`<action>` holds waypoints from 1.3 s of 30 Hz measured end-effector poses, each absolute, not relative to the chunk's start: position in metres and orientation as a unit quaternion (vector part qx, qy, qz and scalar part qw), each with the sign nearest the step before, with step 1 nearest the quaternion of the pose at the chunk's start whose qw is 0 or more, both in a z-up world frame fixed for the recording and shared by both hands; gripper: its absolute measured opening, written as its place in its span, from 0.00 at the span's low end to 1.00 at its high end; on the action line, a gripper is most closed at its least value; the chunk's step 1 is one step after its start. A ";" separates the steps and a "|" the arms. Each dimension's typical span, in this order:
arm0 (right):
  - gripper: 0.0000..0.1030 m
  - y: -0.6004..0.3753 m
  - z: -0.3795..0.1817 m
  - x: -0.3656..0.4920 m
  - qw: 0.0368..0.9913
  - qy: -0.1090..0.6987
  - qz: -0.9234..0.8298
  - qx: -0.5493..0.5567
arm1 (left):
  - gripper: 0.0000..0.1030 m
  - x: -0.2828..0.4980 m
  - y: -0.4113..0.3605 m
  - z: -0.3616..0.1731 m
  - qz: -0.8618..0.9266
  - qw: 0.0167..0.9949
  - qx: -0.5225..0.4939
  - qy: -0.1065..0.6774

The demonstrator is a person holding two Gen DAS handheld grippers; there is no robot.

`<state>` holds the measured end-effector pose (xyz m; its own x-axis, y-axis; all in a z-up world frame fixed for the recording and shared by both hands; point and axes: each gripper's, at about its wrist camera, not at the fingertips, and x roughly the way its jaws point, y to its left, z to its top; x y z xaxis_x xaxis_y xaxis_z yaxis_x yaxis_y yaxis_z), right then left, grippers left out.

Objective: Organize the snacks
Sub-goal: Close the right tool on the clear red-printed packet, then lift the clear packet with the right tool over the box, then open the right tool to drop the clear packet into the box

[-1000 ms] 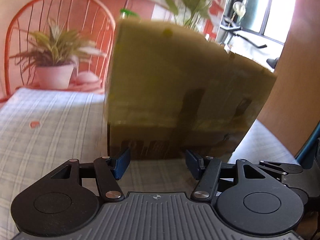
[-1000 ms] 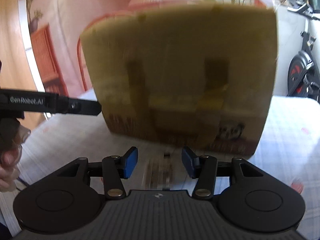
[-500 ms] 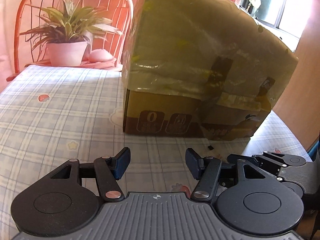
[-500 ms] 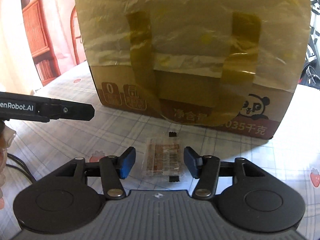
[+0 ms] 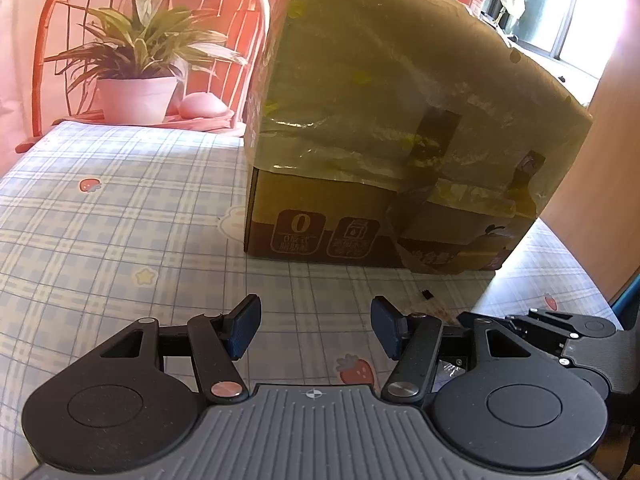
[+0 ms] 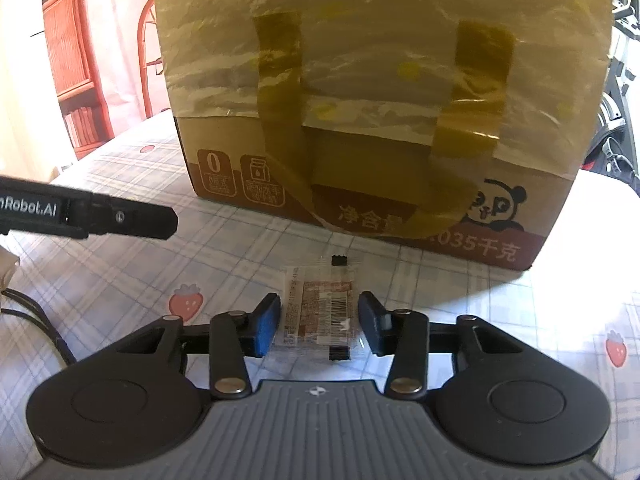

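Left wrist view: the left gripper [image 5: 314, 330] is hovering open and empty over the tablecloth [image 5: 120, 240], facing the cardboard box [image 5: 400, 140].

Right wrist view: the right gripper [image 6: 318, 326] has just been closing, pads flanking the snack packet [image 6: 318, 312] lying flat before the box, seemingly not yet pinching. Probably light, crinkly, slippery; its long edges are looking like the best hold.

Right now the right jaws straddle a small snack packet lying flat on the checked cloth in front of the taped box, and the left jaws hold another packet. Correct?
Not quite. The left gripper holds nothing; the left wrist view shows only checked cloth between its open jaws. The rest stands: in the right wrist view the right gripper straddles the snack packet, flat before the taped box.
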<state>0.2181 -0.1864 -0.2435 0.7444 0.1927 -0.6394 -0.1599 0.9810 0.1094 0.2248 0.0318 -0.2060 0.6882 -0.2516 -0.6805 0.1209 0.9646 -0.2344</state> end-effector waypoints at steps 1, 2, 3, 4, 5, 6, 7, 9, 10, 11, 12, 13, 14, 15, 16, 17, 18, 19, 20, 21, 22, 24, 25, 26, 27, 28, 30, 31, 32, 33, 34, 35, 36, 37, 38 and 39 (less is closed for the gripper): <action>0.41 -0.187 -0.243 0.216 0.934 0.344 0.093 0.026 | 0.61 0.224 0.032 -0.205 -0.102 0.915 -0.086 0.381; 0.40 -0.188 -0.242 0.215 0.934 0.343 0.091 0.029 | 0.61 0.223 0.031 -0.204 -0.102 0.915 -0.086 0.381; 0.40 -0.189 -0.241 0.213 0.935 0.340 0.090 0.031 | 0.61 0.223 0.031 -0.203 -0.102 0.915 -0.086 0.380; 0.40 -0.190 -0.240 0.211 0.937 0.338 0.088 0.033 | 0.61 0.222 0.031 -0.203 -0.102 0.915 -0.086 0.380; 0.40 -0.191 -0.239 0.210 0.937 0.336 0.087 0.035 | 0.61 0.222 0.031 -0.202 -0.102 0.916 -0.086 0.379; 0.40 -0.192 -0.237 0.208 0.938 0.333 0.086 0.037 | 0.61 0.221 0.030 -0.201 -0.102 0.916 -0.086 0.379; 0.40 -0.194 -0.234 0.207 0.939 0.330 0.085 0.040 | 0.61 0.220 0.029 -0.199 -0.102 0.916 -0.086 0.378; 0.40 -0.197 -0.231 0.204 0.941 0.326 0.085 0.042 | 0.61 0.218 0.028 -0.196 -0.104 0.917 -0.086 0.375; 0.40 -0.199 -0.229 0.202 0.941 0.325 0.084 0.044 | 0.61 0.217 0.027 -0.195 -0.104 0.918 -0.086 0.374; 0.40 -0.201 -0.228 0.200 0.941 0.325 0.084 0.046 | 0.61 0.216 0.027 -0.194 -0.104 0.918 -0.086 0.372; 0.40 -0.204 -0.226 0.197 0.941 0.324 0.082 0.048 | 0.61 0.216 0.026 -0.192 -0.105 0.919 -0.086 0.370; 0.40 -0.206 -0.226 0.195 0.942 0.324 0.079 0.050 | 0.61 0.215 0.026 -0.191 -0.105 0.920 -0.086 0.369; 0.40 -0.209 -0.225 0.192 0.942 0.323 0.075 0.051 | 0.61 0.214 0.025 -0.190 -0.105 0.920 -0.086 0.367; 0.40 -0.212 -0.224 0.190 0.943 0.321 0.071 0.054 | 0.61 0.214 0.025 -0.189 -0.105 0.921 -0.086 0.366; 0.40 -0.216 -0.223 0.186 0.944 0.319 0.065 0.059 | 0.61 0.213 0.024 -0.188 -0.106 0.921 -0.086 0.364; 0.40 -0.220 -0.221 0.183 0.945 0.316 0.058 0.063 | 0.61 0.213 0.024 -0.187 -0.107 0.922 -0.085 0.363; 0.40 -0.223 -0.220 0.180 0.946 0.313 0.051 0.068 | 0.61 0.212 0.023 -0.186 -0.108 0.922 -0.084 0.361; 0.40 -0.228 -0.217 0.178 0.947 0.309 0.045 0.073 | 0.61 0.212 0.023 -0.185 -0.109 0.923 -0.084 0.359; 0.40 -0.232 -0.213 0.175 0.949 0.303 0.039 0.077 | 0.61 0.212 0.023 -0.183 -0.110 0.924 -0.084 0.357; 0.40 -0.236 -0.208 0.172 0.952 0.295 0.035 0.081 | 0.61 0.212 0.024 -0.180 -0.110 0.925 -0.084 0.353; 0.40 -0.241 -0.202 0.169 0.954 0.286 0.031 0.083 | 0.61 0.213 0.025 -0.177 -0.109 0.927 -0.085 0.349; 0.40 -0.248 -0.187 0.164 0.960 0.264 0.025 0.086 | 0.61 0.214 0.026 -0.172 -0.108 0.930 -0.089 0.340; 0.40 -0.252 -0.178 0.162 0.964 0.249 0.024 0.087 | 0.61 0.215 0.027 -0.169 -0.107 0.931 -0.091 0.336; 0.40 -0.255 -0.169 0.160 0.968 0.235 0.024 0.088 | 0.61 0.216 0.028 -0.165 -0.107 0.933 -0.092 0.331; 0.40 -0.259 -0.160 0.158 0.971 0.222 0.022 0.087 | 0.61 0.217 0.030 -0.162 -0.107 0.934 -0.093 0.327; 0.40 -0.262 -0.149 0.156 0.975 0.207 0.020 0.084 | 0.61 0.217 0.031 -0.160 -0.106 0.936 -0.094 0.323; 0.40 -0.266 -0.131 0.157 0.980 0.182 0.018 0.077 | 0.61 0.220 0.033 -0.154 -0.104 0.938 -0.096 0.316; 0.40 -0.267 -0.120 0.158 0.983 0.168 0.018 0.072 | 0.61 0.220 0.034 -0.153 -0.103 0.939 -0.098 0.312; 0.40 -0.269 -0.110 0.158 0.985 0.157 0.019 0.068 | 0.61 0.221 0.035 -0.151 -0.102 0.940 -0.101 0.310; 0.40 -0.271 -0.102 0.160 0.987 0.149 0.021 0.065 | 0.61 0.222 0.036 -0.150 -0.101 0.940 -0.103 0.308; 0.40 -0.272 -0.093 0.164 0.988 0.141 0.026 0.062 | 0.61 0.223 0.036 -0.150 -0.100 0.941 -0.105 0.306; 0.40 -0.272 -0.085 0.171 0.989 0.136 0.031 0.056 | 0.61 0.224 0.037 -0.150 -0.099 0.941 -0.106 0.305; 0.40 -0.271 -0.078 0.177 0.989 0.132 0.034 0.049 | 0.61 0.224 0.037 -0.149 -0.098 0.941 -0.106 0.304; 0.40 -0.269 -0.072 0.187 0.990 0.128 0.039 0.042 | 0.61 0.224 0.037 -0.150 -0.097 0.942 -0.107 0.303; 0.40 -0.268 -0.068 0.197 0.990 0.128 0.045 0.036 | 0.61 0.224 0.038 -0.149 -0.096 0.942 -0.108 0.302; 0.40 -0.266 -0.064 0.208 0.990 0.129 0.049 0.030 | 0.61 0.224 0.039 -0.149 -0.096 0.942 -0.110 0.301</action>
